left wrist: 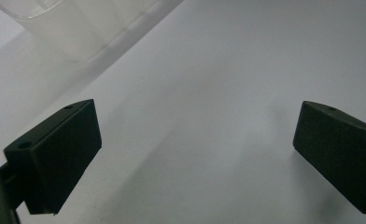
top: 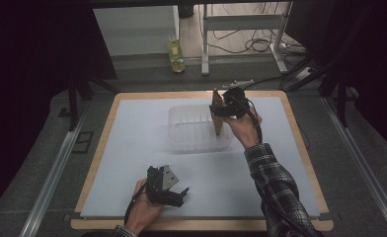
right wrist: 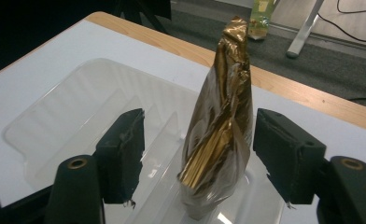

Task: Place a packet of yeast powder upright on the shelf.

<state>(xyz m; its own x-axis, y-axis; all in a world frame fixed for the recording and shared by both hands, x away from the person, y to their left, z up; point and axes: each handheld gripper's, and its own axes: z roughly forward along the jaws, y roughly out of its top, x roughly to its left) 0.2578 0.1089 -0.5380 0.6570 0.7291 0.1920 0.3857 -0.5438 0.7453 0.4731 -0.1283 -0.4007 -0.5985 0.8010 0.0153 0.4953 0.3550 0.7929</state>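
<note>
Right gripper view looks along the right gripper (right wrist: pixel 197 154), whose jaws stand apart on either side of a gold foil packet (right wrist: pixel 221 126). The packet stands upright between them, touched by neither pad as far as I can tell, its base down in a clear plastic tray (right wrist: pixel 69 121) with ribbed dividers. Beyond the tray lie the white table (right wrist: pixel 27 79) top, its wooden edge, and a bottle (right wrist: pixel 260 14) on the floor. The packet looks light, crinkly and slippery, likely to crush or slide under a hard squeeze; the fuller lower half is the safest place to take hold. In the high view the left gripper (top: pixel 176 195) rests near the person, jaws wide apart and empty.
</note>
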